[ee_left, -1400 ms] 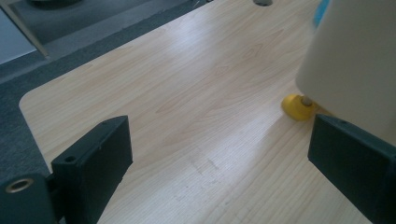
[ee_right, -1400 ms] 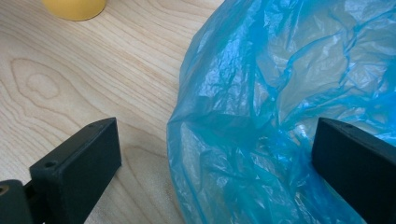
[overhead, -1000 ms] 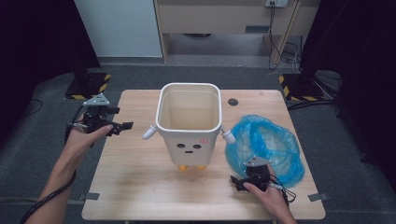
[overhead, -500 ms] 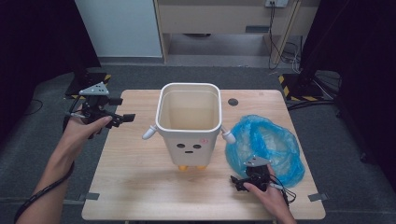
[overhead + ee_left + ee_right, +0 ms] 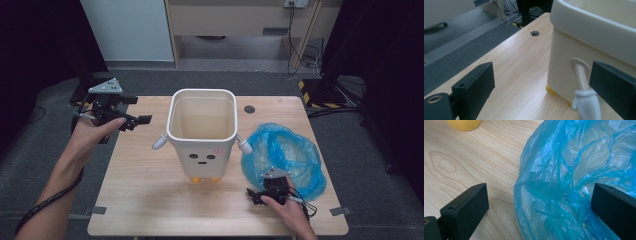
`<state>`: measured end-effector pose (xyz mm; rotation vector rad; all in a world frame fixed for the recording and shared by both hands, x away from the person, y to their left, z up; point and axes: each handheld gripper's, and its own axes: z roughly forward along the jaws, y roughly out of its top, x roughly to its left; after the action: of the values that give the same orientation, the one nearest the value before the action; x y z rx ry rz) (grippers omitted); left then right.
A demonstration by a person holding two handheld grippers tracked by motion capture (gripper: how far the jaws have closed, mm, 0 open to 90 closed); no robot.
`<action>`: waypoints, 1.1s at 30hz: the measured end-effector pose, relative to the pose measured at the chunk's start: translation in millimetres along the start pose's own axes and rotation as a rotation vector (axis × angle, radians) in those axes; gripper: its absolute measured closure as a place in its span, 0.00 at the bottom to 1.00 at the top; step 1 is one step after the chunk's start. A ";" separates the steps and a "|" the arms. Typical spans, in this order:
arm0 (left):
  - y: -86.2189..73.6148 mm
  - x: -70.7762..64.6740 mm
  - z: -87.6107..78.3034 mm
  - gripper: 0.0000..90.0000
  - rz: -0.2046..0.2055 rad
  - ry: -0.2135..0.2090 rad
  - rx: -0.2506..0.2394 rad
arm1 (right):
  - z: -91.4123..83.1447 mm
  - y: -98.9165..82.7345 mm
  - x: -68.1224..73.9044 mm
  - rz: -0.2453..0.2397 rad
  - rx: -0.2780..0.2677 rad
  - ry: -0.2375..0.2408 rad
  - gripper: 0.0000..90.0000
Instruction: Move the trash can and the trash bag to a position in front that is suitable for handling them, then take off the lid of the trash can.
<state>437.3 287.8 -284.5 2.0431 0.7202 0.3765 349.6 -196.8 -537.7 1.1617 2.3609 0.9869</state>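
Right gripper (image 5: 539, 207) jaws wide, straddling blue bag (image 5: 579, 177) edge.

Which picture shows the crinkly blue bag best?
The high view: the whole blue bag lies on the table right of the bin. The right gripper view shows its near edge close up; the left gripper view looks elsewhere.
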 end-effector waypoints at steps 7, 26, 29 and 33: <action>14.4 -3.4 1.2 0.06 0.006 0.010 -0.008 | 0.0 0.0 0.0 0.000 0.000 0.000 0.02; 64.7 -20.6 24.6 0.06 0.078 0.003 -0.014 | 0.0 0.0 0.0 0.000 0.000 0.000 0.02; 71.5 -24.4 32.1 0.06 0.085 -0.001 -0.015 | -0.1 0.0 0.1 0.001 0.000 0.001 0.02; 76.4 -28.3 42.7 0.06 0.089 -0.002 -0.009 | -0.1 0.1 0.2 0.003 0.000 0.002 0.02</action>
<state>463.5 210.0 -243.0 2.0715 0.6270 0.4279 349.5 -196.7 -537.6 1.1651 2.3610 0.9895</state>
